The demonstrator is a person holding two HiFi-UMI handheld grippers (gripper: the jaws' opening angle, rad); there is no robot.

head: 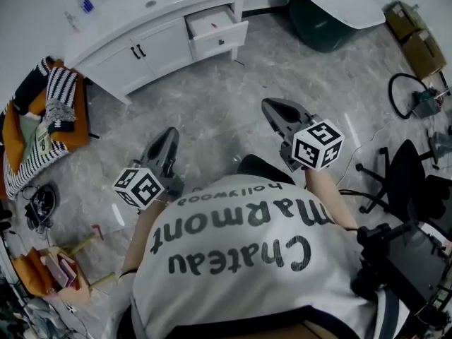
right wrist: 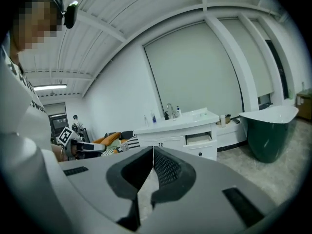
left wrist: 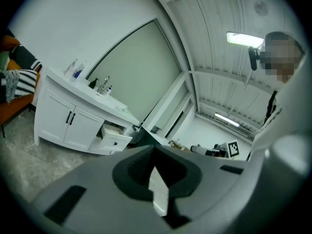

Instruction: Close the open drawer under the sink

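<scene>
The white vanity [head: 159, 46] stands against the far wall, a sink in its top. Its upper right drawer [head: 217, 28] is pulled out and shows a pale inside; it also shows as the open drawer [left wrist: 115, 139] in the left gripper view and as the drawer [right wrist: 200, 140] in the right gripper view. My left gripper [head: 170, 135] and right gripper [head: 271, 106] hover over the marble floor, well short of the vanity, both pointing toward it. The left gripper [left wrist: 155, 151] has its jaws together and empty. The right gripper [right wrist: 153, 150] is shut with nothing in it.
A dark green bathtub [head: 321, 21] stands right of the vanity. An orange couch with striped cushions [head: 49, 111] lies at the left. A black office chair [head: 404, 174], cardboard boxes [head: 417, 44] and cables [head: 409, 94] crowd the right side.
</scene>
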